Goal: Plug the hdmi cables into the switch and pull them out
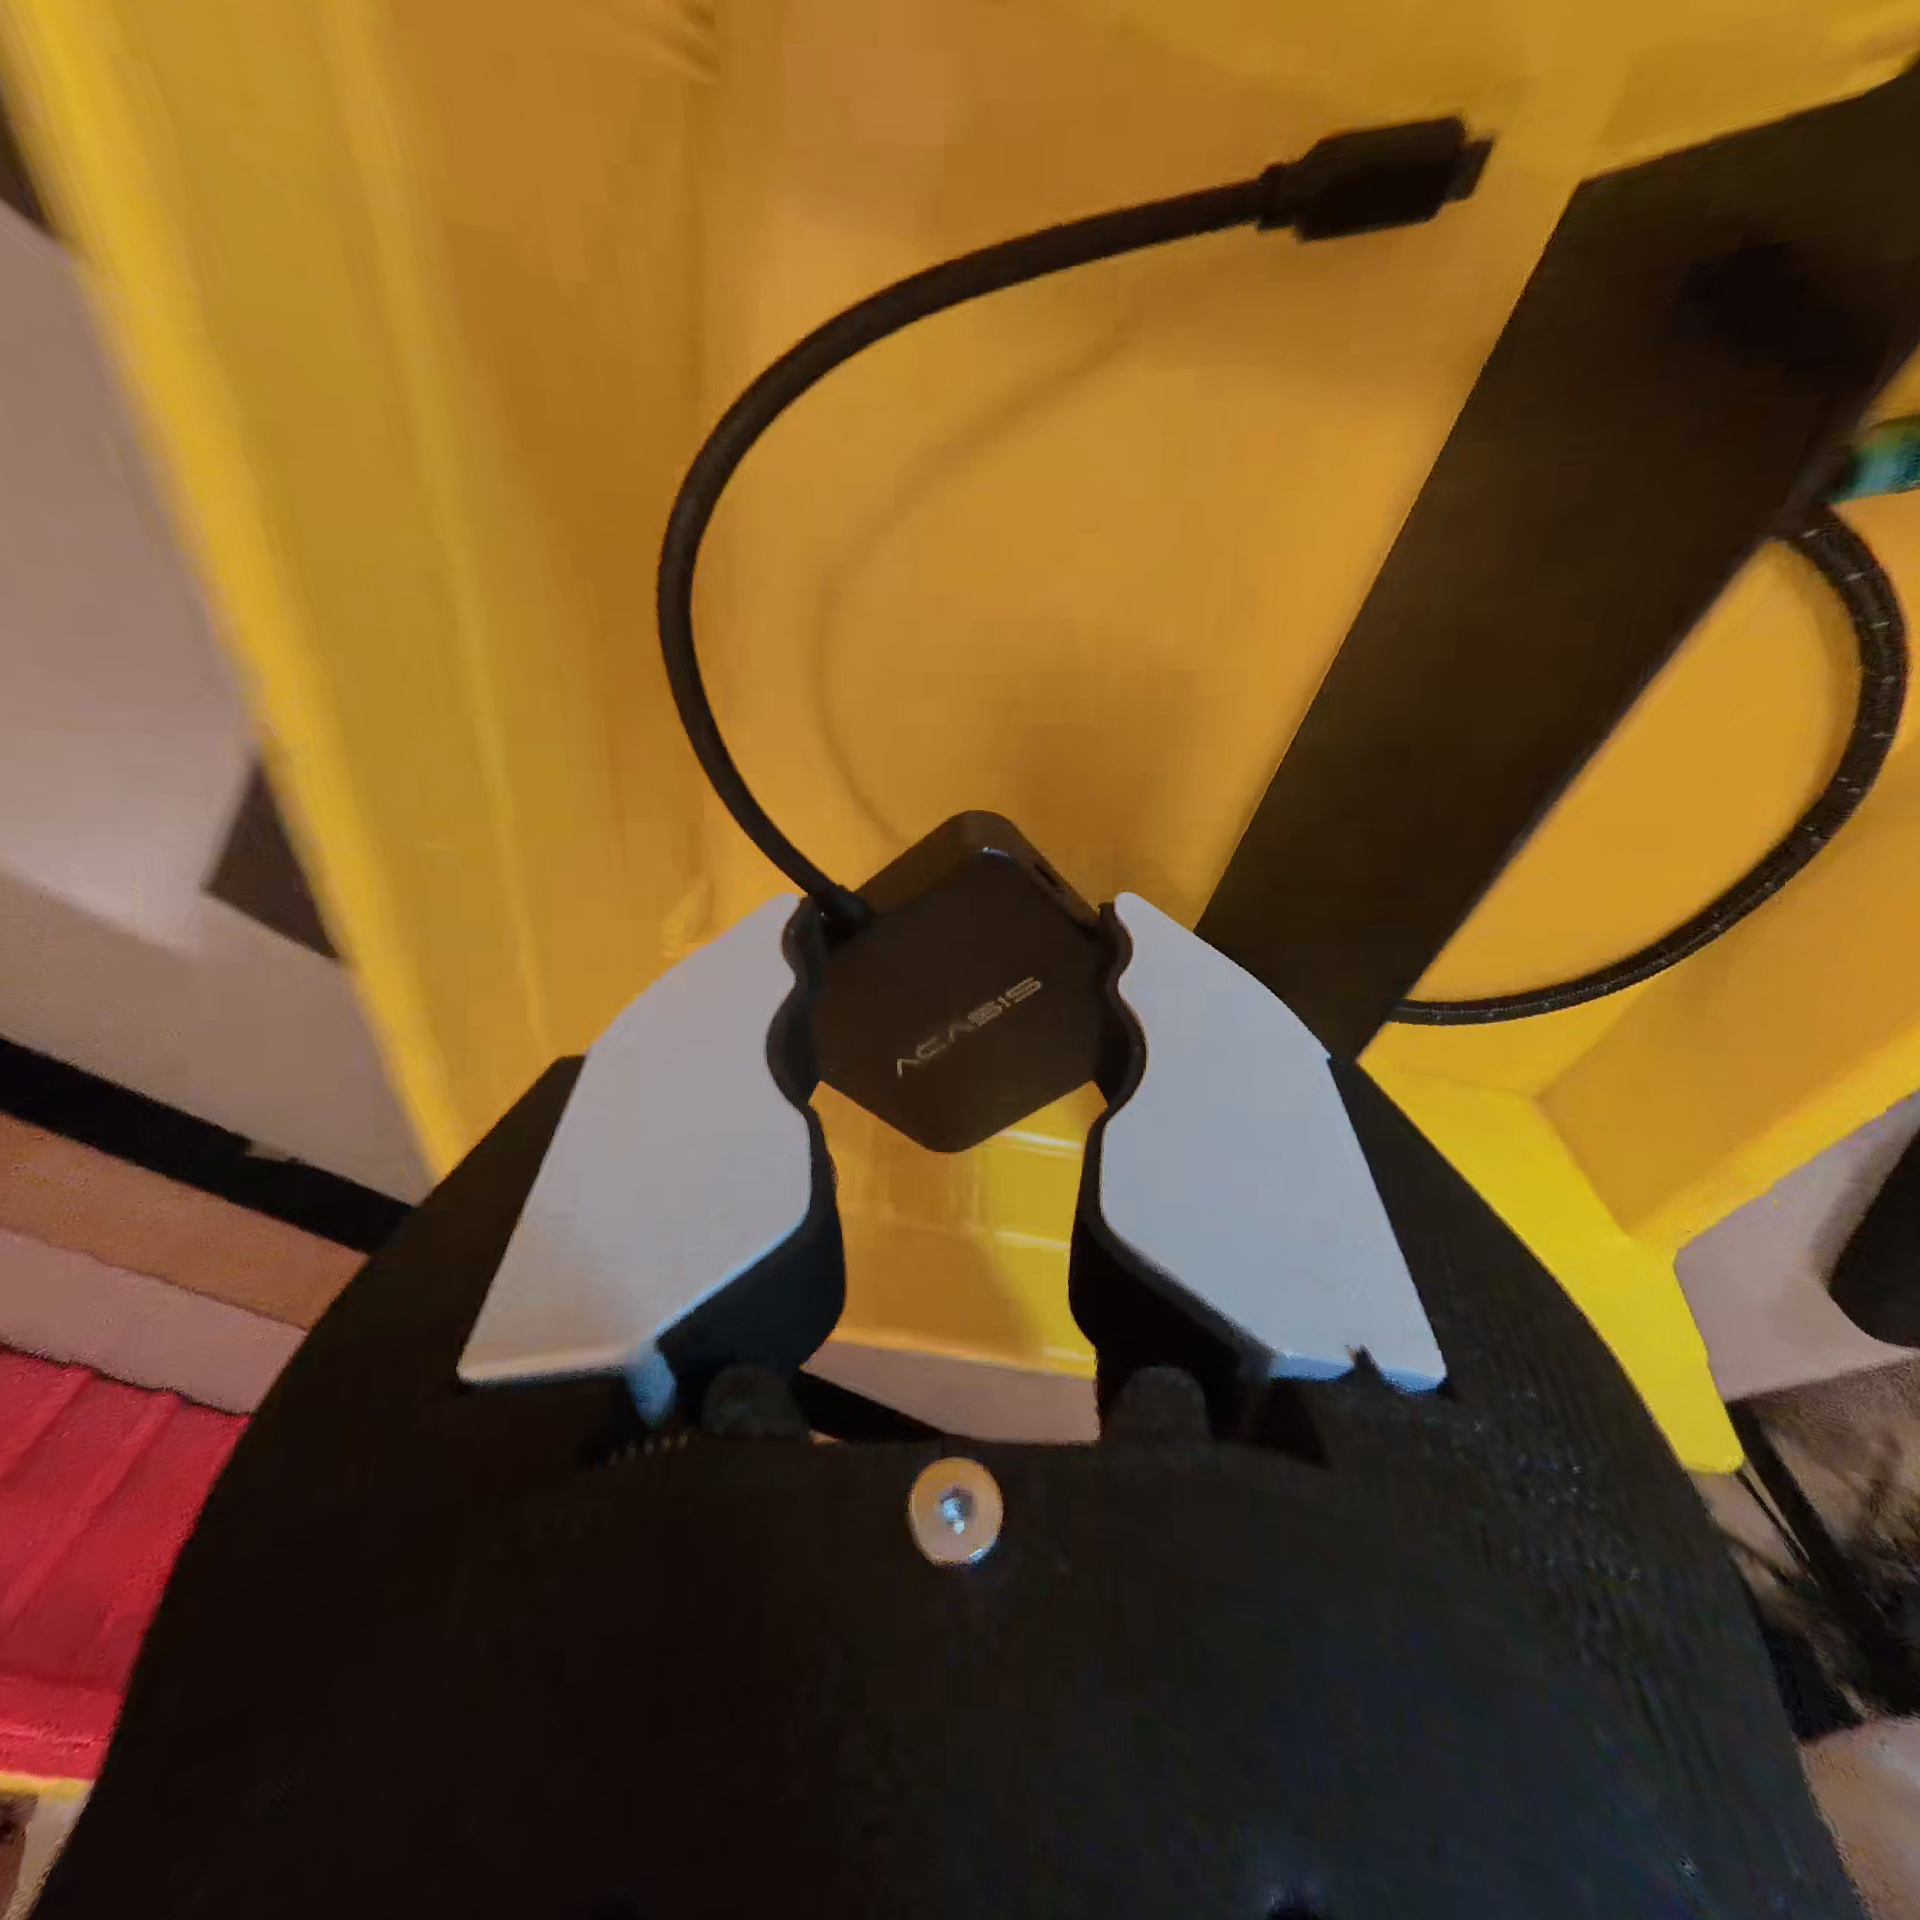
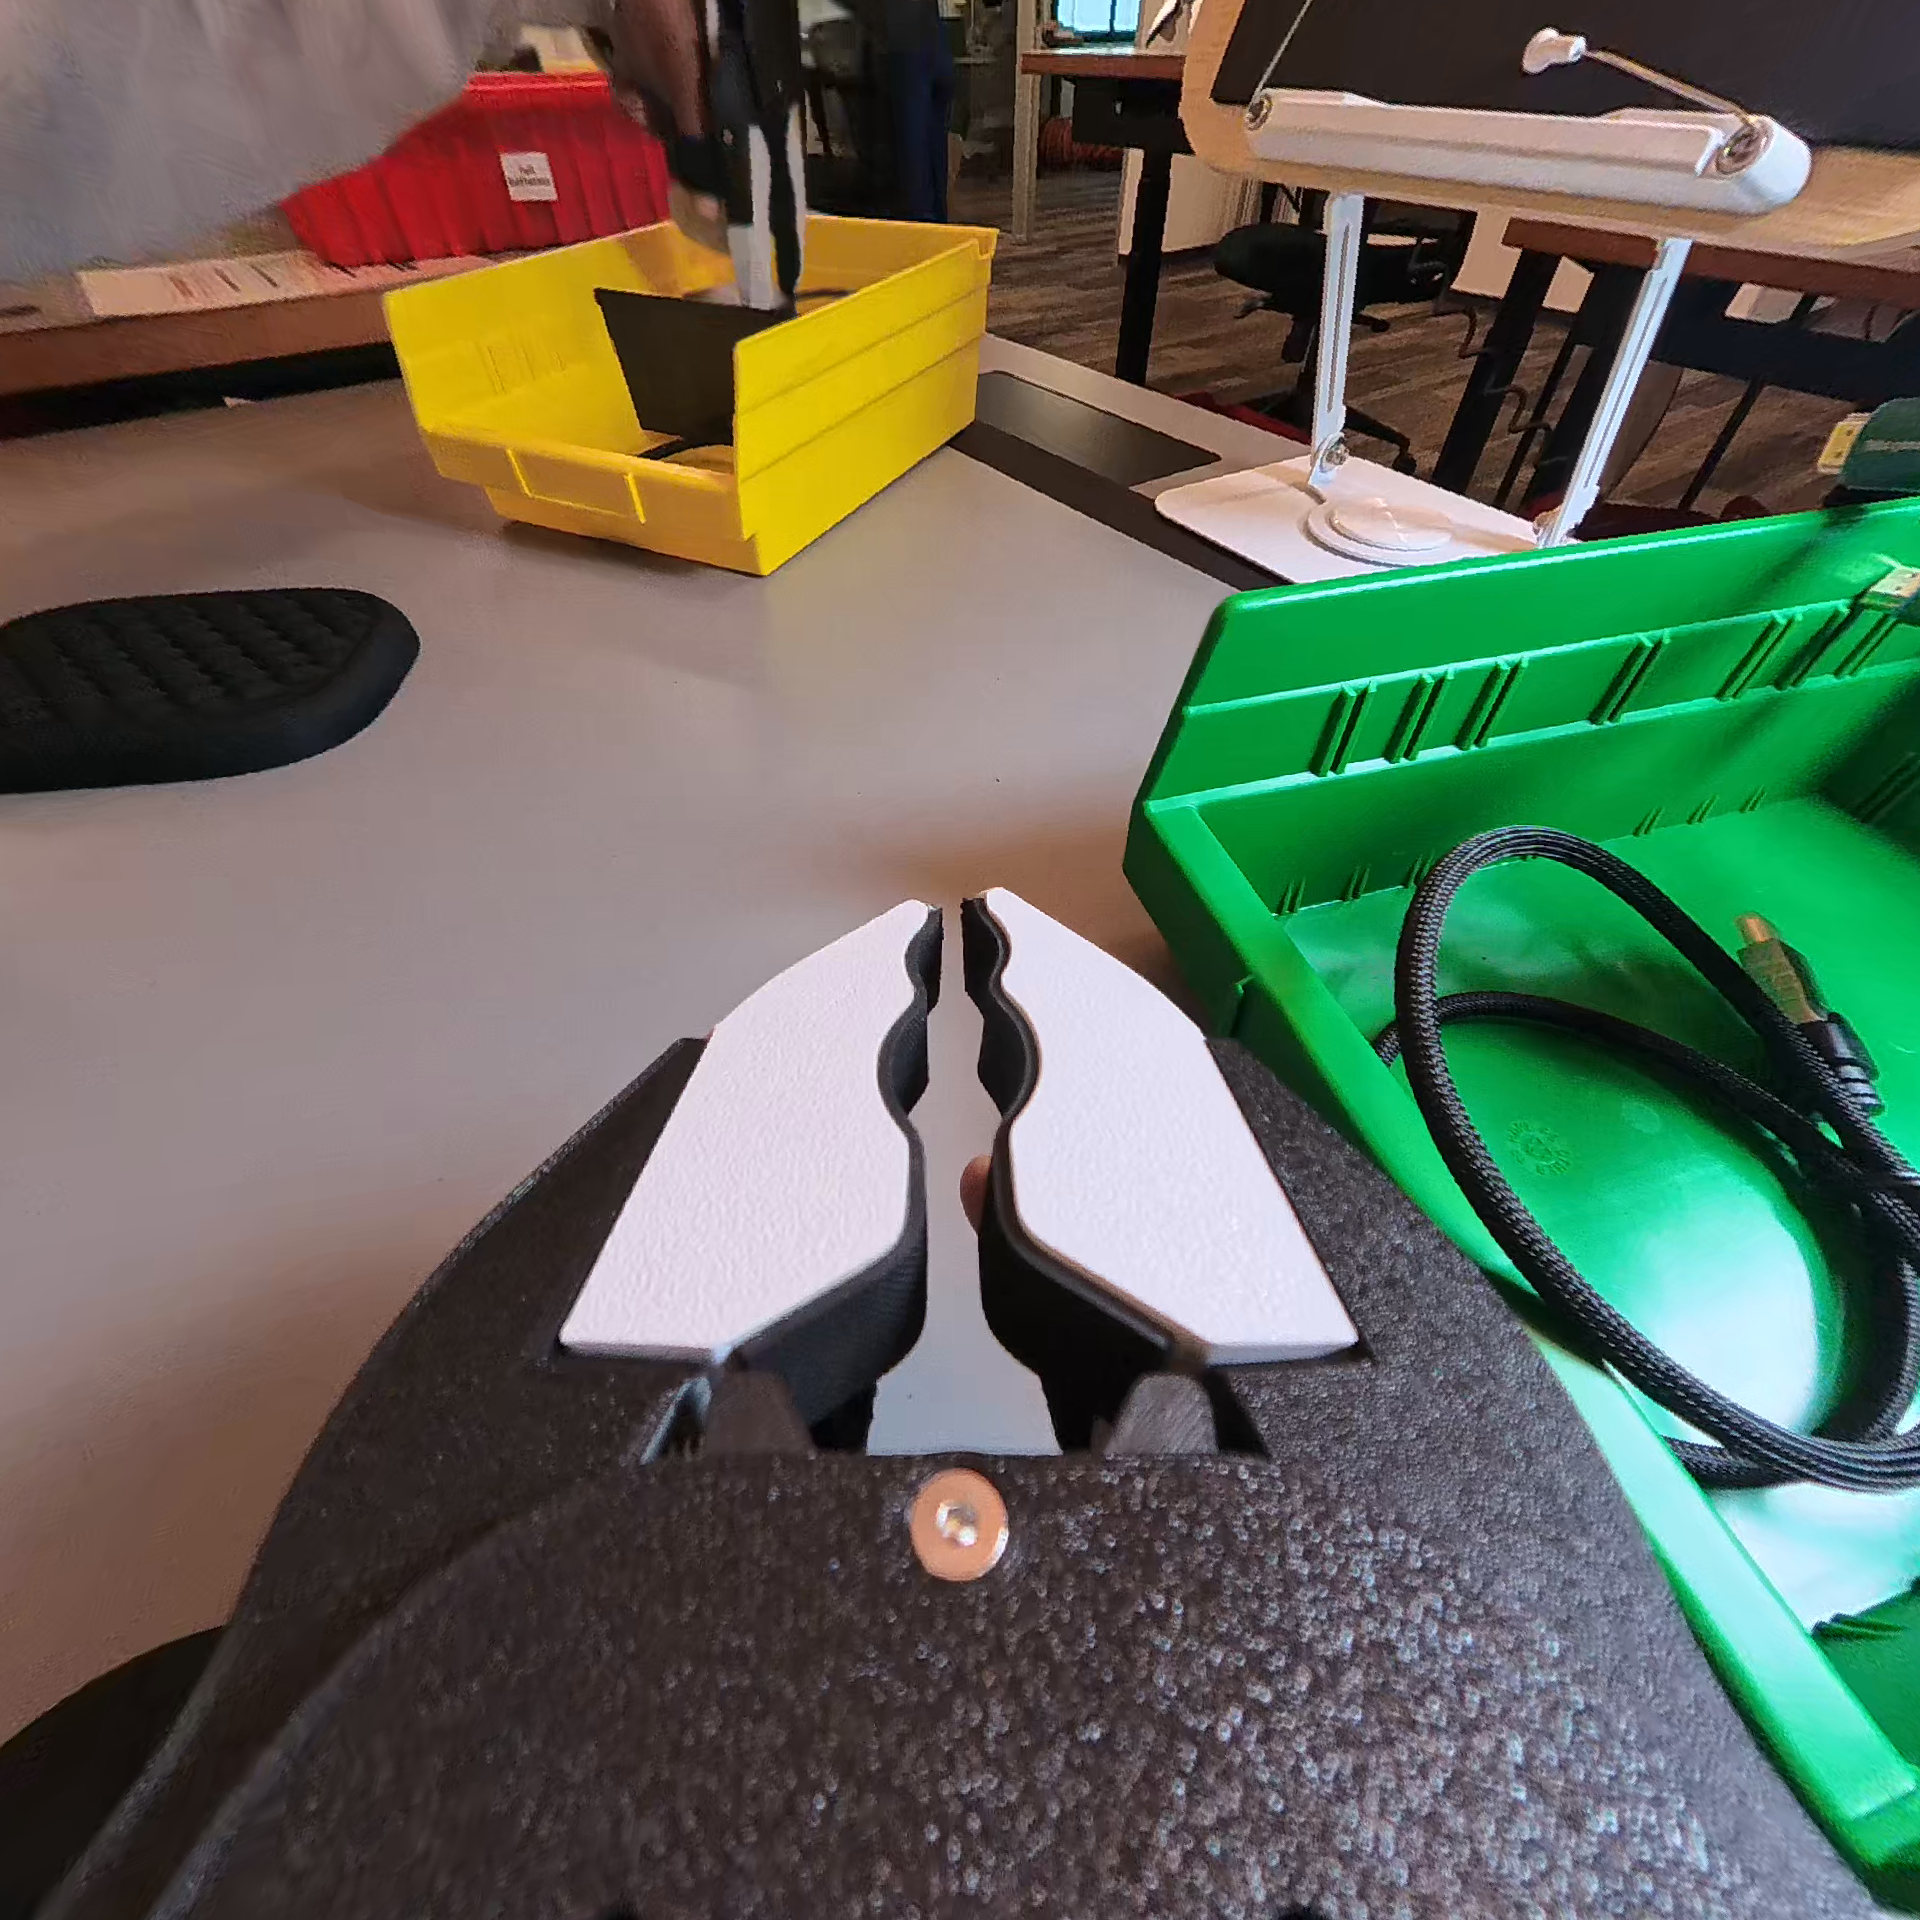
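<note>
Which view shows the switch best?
The left wrist view. The switch sits close and centred, clamped between the left gripper fingers above the yellow bin, its attached cable looping off. The right wrist view shows only the far yellow bin with the left gripper reaching in; the switch itself can't be made out.

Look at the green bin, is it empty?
No, the green bin has a coiled black braided HDMI cable lying inside it, its gold-tipped plug resting on the bin floor.
</note>
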`<state>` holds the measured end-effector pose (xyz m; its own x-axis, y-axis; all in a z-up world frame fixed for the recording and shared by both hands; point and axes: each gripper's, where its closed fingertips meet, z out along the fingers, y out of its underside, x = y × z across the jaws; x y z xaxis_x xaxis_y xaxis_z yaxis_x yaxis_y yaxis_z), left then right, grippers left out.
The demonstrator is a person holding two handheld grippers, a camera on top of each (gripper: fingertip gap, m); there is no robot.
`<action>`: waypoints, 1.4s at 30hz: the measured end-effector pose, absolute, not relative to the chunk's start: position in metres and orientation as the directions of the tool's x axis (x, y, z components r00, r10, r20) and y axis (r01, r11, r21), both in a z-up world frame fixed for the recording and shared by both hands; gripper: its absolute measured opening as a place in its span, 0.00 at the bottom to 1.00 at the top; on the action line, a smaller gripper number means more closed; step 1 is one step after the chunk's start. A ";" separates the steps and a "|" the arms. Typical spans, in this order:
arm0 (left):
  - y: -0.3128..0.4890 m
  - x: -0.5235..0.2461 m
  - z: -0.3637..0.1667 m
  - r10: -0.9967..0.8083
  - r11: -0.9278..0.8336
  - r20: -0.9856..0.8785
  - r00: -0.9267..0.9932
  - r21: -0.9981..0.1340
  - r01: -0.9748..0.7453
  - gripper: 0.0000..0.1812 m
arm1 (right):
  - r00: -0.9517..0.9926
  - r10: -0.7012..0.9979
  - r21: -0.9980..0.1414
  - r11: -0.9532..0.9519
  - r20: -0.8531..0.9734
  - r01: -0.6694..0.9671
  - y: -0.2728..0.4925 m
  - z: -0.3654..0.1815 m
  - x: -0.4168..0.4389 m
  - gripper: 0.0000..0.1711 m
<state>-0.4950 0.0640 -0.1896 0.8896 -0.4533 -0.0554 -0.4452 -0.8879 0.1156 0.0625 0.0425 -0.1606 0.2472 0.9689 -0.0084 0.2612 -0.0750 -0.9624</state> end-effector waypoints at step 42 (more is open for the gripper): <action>-0.001 -0.089 -0.070 -0.721 -0.214 0.279 0.634 -0.960 0.178 0.28 | 0.160 0.980 -0.991 -0.124 -0.116 0.041 0.001 -0.102 -0.051 0.08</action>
